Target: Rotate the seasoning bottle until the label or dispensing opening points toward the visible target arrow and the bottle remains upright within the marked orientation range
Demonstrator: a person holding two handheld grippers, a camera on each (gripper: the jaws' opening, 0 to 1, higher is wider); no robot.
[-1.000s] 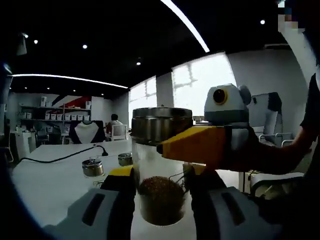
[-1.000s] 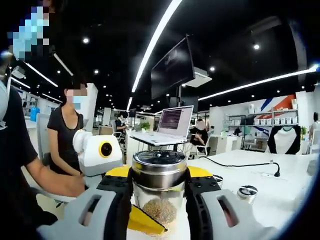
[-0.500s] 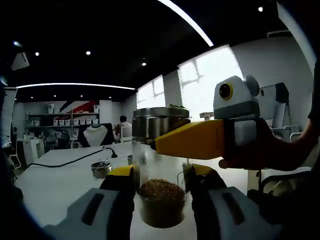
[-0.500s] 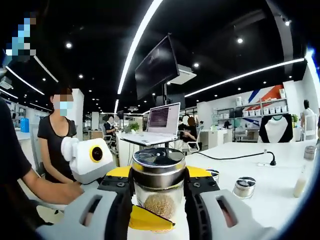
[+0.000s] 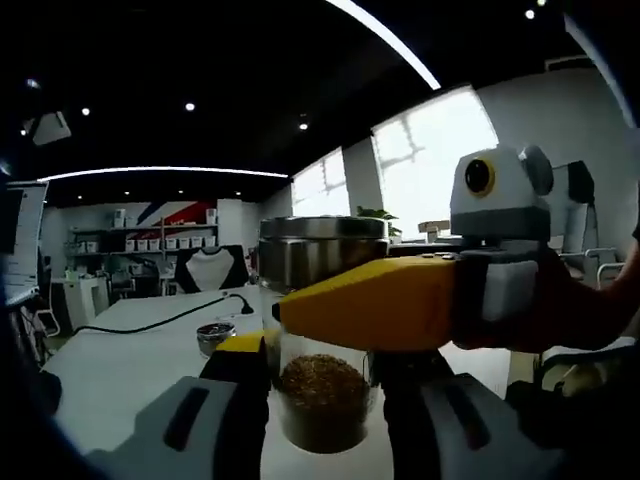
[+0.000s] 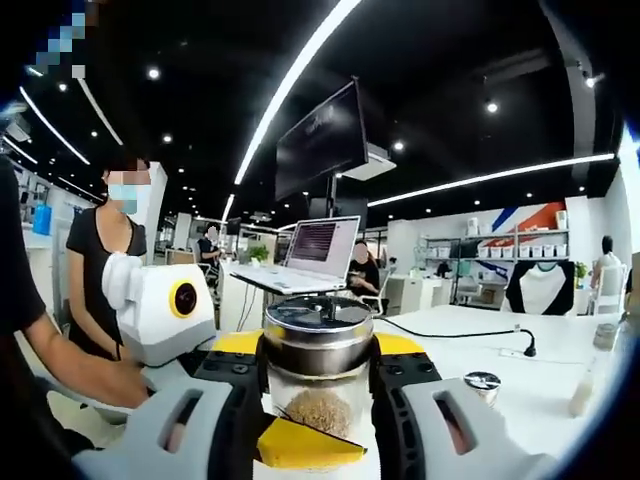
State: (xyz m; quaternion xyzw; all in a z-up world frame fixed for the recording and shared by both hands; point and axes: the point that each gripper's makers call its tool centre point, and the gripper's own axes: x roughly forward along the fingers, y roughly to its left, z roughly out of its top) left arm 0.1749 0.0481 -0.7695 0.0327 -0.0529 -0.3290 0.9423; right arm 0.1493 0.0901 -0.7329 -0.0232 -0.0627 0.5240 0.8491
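Where the left gripper (image 5: 322,395) reaches forward in the left gripper view, the seasoning bottle (image 5: 322,330) stands upright between its two jaws, low on the glass body at the level of the brown seasoning; both jaws press against the glass, so this gripper is clamped on the bottle; the bottle's base sits on the white table (image 5: 120,365).

The right gripper (image 6: 318,385) holds the same seasoning bottle (image 6: 318,375) higher up; in the right gripper view its jaws close in on either side of the steel lid (image 6: 318,335) and the top of the glass, touching both flanks, so it too grips the bottle; the lid's top faces the camera slightly, and the grains lie in the lower part of the glass.

In the left gripper view the right gripper's yellow finger (image 5: 375,302) crosses in front of the bottle just under the lid, coming in from the right; in the right gripper view a yellow tip of the left gripper shows low in front of the glass.

On the table behind lie a black cable (image 5: 150,318) and a small round tin (image 5: 215,335), well apart from the bottle; an open laptop (image 6: 310,255) stands on a desk further off; a seated person (image 6: 100,270) is at the left.
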